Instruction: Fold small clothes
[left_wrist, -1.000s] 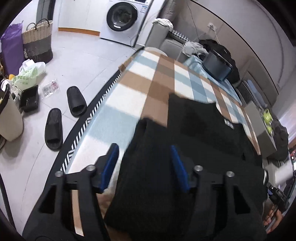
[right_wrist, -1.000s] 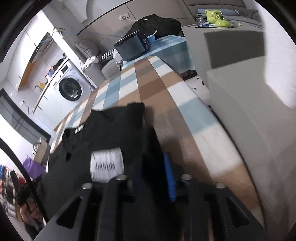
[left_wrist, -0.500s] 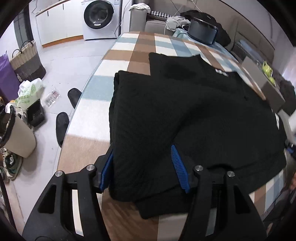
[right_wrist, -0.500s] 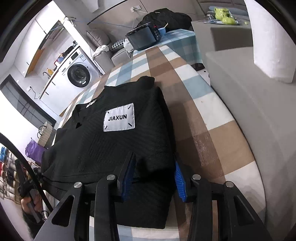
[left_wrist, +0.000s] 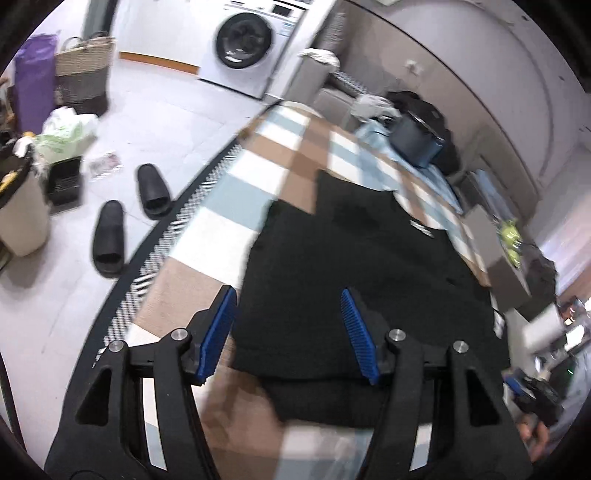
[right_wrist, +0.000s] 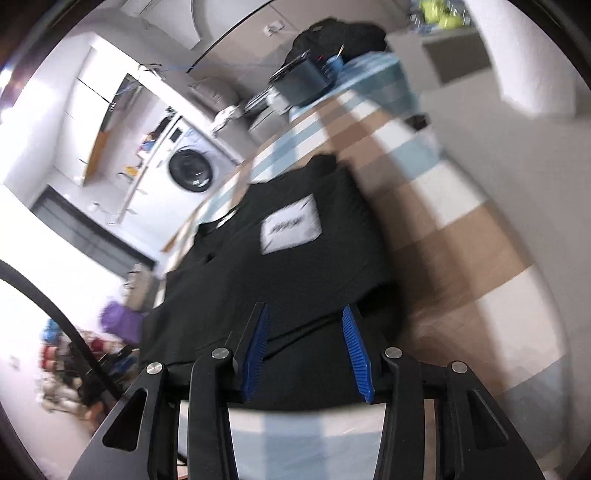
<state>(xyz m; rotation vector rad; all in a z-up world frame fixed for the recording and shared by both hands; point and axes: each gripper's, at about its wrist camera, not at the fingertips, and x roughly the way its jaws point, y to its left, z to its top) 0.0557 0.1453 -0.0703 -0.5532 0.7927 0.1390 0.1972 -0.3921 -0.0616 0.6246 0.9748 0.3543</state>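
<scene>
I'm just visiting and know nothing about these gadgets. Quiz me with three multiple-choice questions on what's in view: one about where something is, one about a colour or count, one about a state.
1. Where does the black garment lie?
A. on the floor
B. on the checked cloth
C. in the washing machine

2. How many black slippers are on the floor?
A. one
B. two
C. four

3. How do the left gripper and right gripper stand?
A. both open, gripping nothing
B. both clamped on the garment
C. one holds a slipper

Answers: 
1 B, the garment is spread flat over the brown, blue and white checks. 
2 B, a pair sits beside the table's striped edge. 
3 A, in each wrist view the blue pads stand apart with the garment lying flat beyond them.
</scene>
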